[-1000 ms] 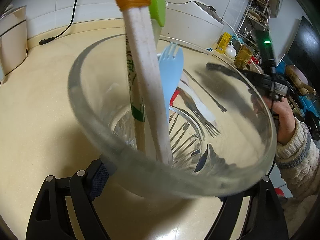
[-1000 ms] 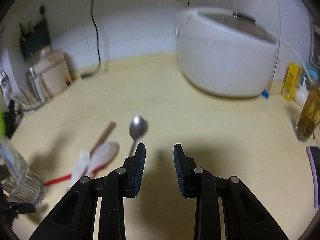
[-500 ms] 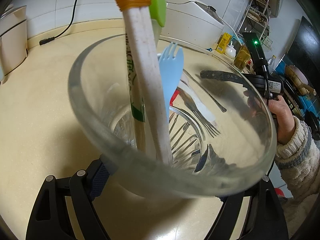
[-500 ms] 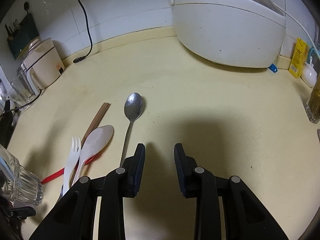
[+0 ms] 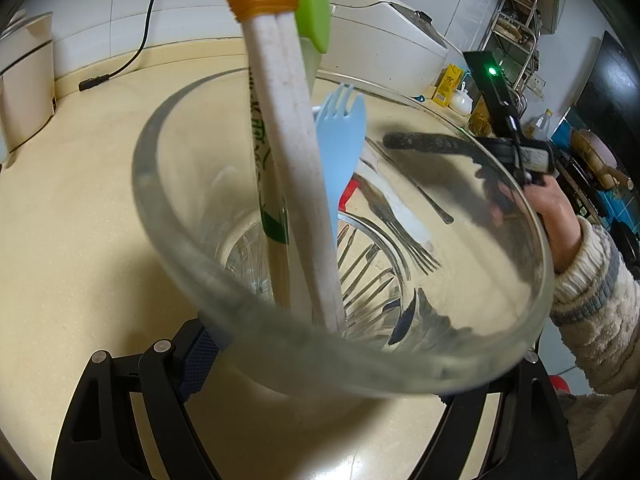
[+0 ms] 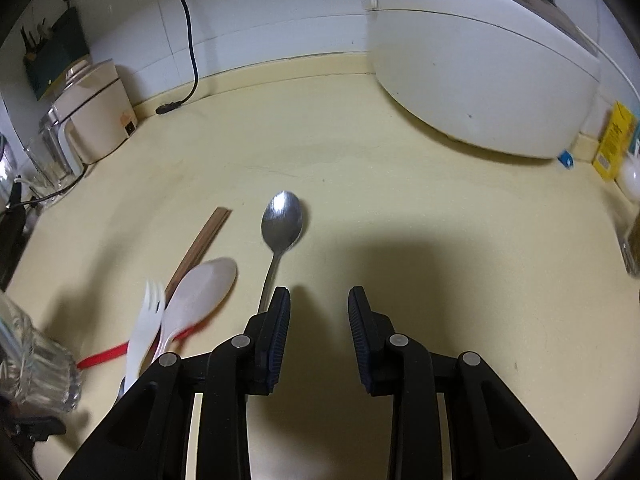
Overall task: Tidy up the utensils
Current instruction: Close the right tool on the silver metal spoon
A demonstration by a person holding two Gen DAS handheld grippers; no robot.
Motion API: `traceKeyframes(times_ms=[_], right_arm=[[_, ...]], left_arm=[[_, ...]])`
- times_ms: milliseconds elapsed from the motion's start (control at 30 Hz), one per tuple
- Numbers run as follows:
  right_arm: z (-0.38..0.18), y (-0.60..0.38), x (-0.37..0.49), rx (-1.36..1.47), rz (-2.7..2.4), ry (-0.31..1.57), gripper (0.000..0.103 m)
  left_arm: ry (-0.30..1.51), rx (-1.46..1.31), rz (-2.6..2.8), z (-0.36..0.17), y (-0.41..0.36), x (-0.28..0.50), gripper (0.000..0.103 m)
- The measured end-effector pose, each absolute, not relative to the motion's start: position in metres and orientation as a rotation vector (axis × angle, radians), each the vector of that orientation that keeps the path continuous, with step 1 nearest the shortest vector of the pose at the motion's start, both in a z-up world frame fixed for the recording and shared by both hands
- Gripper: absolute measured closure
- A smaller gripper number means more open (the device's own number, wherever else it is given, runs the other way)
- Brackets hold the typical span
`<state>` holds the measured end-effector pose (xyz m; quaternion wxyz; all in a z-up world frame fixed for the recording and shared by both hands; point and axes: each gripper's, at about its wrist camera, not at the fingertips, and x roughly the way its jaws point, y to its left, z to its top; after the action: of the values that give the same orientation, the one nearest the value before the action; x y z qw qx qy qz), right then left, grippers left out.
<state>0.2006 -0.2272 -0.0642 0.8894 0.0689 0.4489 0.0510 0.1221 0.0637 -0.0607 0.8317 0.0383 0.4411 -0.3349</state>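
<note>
Both grippers are working: your left gripper is clamping the glass, while your right gripper is hovering empty, jaws apart, beside the spoon.

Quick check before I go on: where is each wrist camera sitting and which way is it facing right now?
Left wrist view: on the left gripper, angled down into the glass cup it clamps, with white chopsticks and a blue fork inside; the person's right hand shows beyond.
Right wrist view: on the right gripper, open, angled down at the countertop and metal spoon.
Shared: the cup, rice cooker, countertop and loose utensils.
</note>
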Motion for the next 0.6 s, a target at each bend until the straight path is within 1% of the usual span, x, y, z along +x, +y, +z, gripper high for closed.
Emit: traceKeyframes(times_ms=[200,267,400,600], right_arm=[[-0.068,-0.250,0.212,0.324,0.123,0.905,0.069],[-0.066,-0.251,0.210,0.338,0.123,0.888,0.065],[-0.056,-0.240,0.207,0.274,0.157,0.829,0.063],[-0.057,-0.214,0.226,0.178,0.173,0.860,0.063]], left_arm=[[0.935,0.082,-0.709,-0.060,0.063,0.122,0.016],[0.935,0.084,-0.708,-0.060,0.063,0.122,0.016],[0.935,0.086,-0.707,-0.060,0.062,0.121,0.016],[0.935,0.094,-0.702,-0.059,0.060,0.119,0.016]])
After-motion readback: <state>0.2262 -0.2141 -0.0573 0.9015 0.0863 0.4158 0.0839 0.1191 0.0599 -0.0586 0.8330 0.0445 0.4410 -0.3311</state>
